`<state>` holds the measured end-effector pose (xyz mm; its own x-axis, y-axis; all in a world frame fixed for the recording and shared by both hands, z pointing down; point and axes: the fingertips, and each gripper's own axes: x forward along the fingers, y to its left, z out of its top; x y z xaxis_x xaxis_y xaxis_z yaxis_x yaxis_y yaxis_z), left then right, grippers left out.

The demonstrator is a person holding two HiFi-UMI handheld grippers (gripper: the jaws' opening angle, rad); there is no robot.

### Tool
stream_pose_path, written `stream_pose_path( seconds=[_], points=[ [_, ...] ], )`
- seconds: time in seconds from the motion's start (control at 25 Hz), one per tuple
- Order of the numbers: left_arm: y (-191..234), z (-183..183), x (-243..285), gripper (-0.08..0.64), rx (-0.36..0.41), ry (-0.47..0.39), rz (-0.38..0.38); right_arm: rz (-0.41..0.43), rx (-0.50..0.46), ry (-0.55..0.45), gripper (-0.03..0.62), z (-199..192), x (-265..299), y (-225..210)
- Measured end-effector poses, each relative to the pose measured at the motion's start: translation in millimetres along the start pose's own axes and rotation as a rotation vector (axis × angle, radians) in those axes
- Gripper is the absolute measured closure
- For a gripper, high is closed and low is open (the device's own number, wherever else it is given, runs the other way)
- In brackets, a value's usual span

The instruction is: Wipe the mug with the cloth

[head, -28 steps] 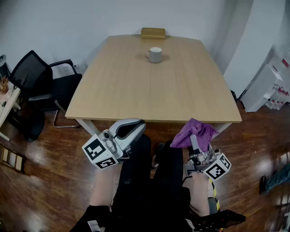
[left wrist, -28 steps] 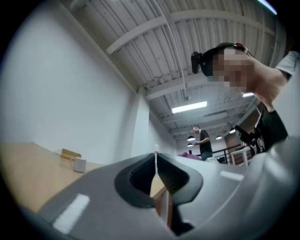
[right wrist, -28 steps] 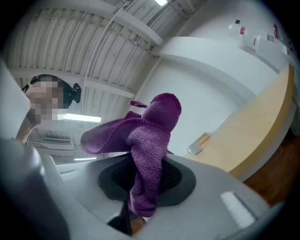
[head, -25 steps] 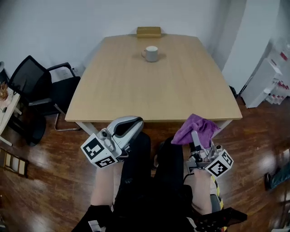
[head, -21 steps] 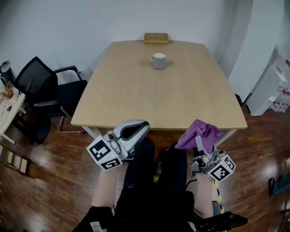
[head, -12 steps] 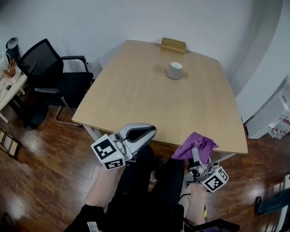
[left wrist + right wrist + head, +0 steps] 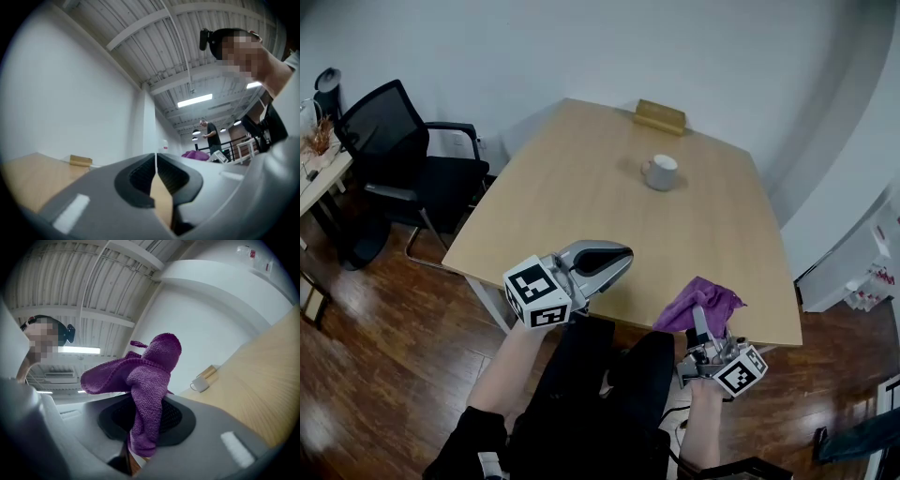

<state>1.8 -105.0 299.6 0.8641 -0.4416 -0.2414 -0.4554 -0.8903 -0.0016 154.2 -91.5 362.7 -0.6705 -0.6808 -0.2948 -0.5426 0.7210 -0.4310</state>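
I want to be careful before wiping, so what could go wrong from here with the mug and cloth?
The mug stands far across the table, close to the wooden block; a long reach might nudge it toward that far edge.
The left gripper is shut and empty; unless it opens and steadies the mug, wiping may tip or slide it.
The right gripper pinches the cloth in a bunched fold, so it might slip out under rubbing.

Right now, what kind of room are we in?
Probably an office meeting room: a large wooden table bearing a mug, a black office chair beside it, strip lights overhead.
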Motion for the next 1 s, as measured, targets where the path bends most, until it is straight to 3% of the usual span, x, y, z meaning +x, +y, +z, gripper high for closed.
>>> stream_pose_path(
  seconds=[0.4, 0.8, 1.0],
  points=[
    [109.1, -19.5, 48.5, 0.522, 0.049, 0.143, 0.02, 0.023, -0.057, 0.07, 0.508, 18.8, 68.4, -48.3],
    [272.6, -95.4, 108.2, 0.414, 0.125, 0.486, 0.147, 0.061, -0.02, 0.152, 0.508, 25.5, 135.8, -98.1],
    [322.7, -130.0, 136.0, 0.392, 0.072, 0.512, 0.167, 0.066, -0.013, 0.189, 0.508, 20.1, 156.3, -115.4]
  ],
)
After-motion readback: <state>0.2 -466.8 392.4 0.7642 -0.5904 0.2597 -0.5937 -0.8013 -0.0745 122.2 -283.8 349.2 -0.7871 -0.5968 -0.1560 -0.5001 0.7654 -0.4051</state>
